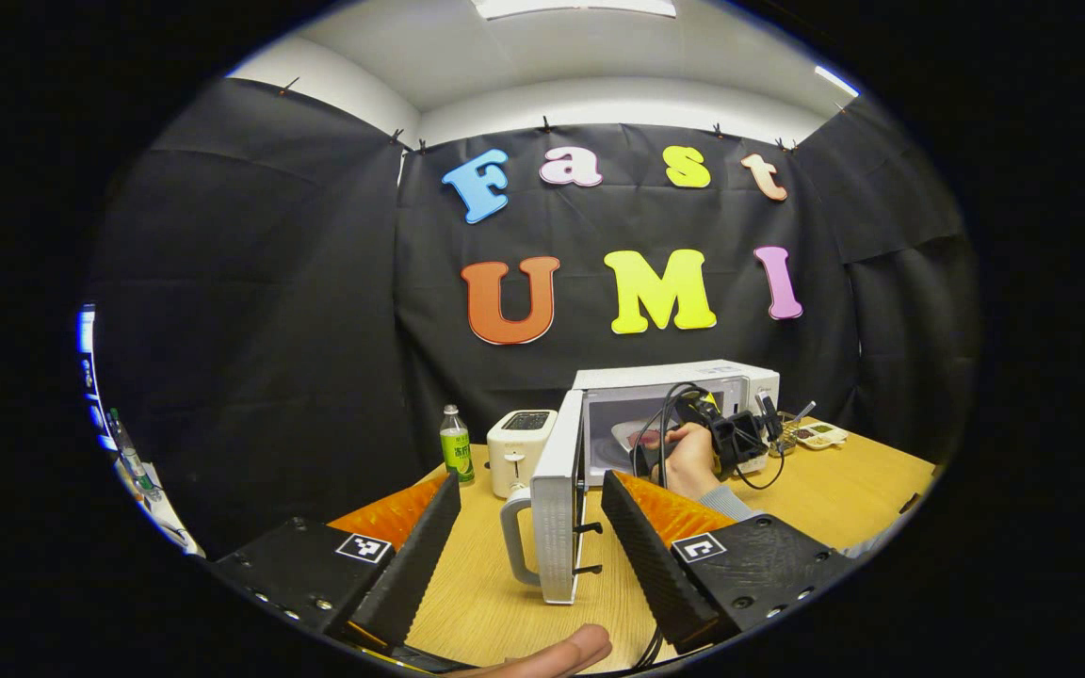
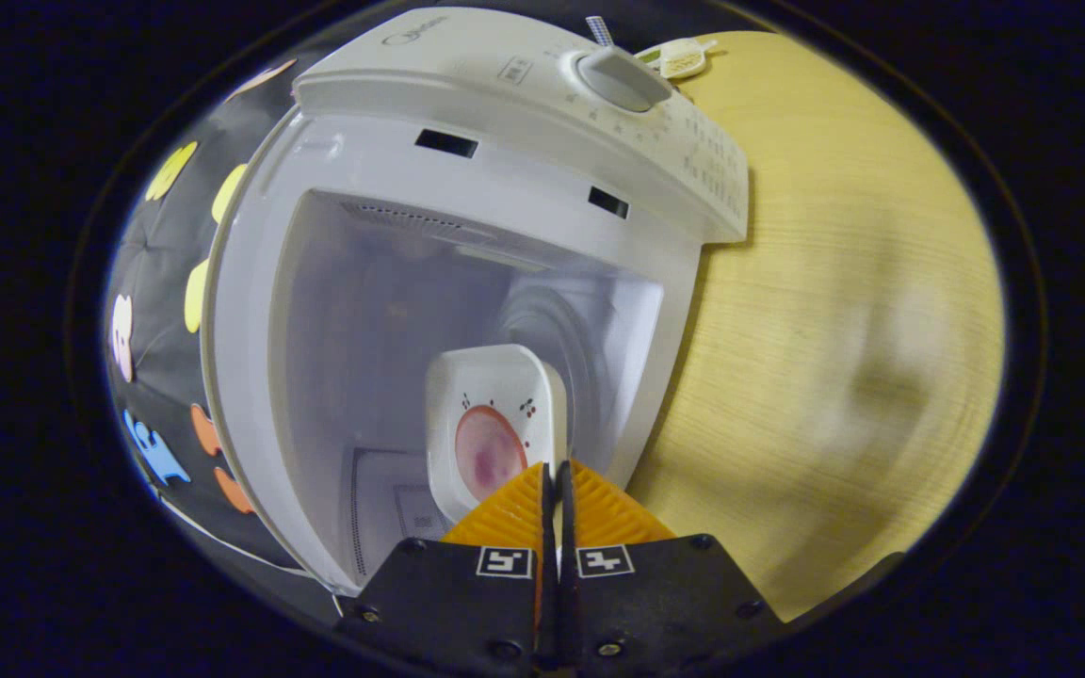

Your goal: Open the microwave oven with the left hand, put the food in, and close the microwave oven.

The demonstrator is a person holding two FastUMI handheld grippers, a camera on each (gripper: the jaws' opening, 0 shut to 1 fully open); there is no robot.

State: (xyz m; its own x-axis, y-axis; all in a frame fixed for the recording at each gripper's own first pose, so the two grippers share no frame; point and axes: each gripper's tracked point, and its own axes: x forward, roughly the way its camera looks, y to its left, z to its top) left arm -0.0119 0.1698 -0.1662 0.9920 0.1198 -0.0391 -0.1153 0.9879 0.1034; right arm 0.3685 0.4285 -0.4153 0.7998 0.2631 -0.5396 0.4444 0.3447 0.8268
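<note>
We see the microwave oven (image 1: 684, 395) on the counter (image 1: 486, 603) with its door (image 1: 557, 499) swung open, our left gripper (image 1: 528, 527) spread apart before it, while our right gripper (image 2: 554, 480) clamps the plate (image 2: 495, 433) of food inside the cavity.
</note>
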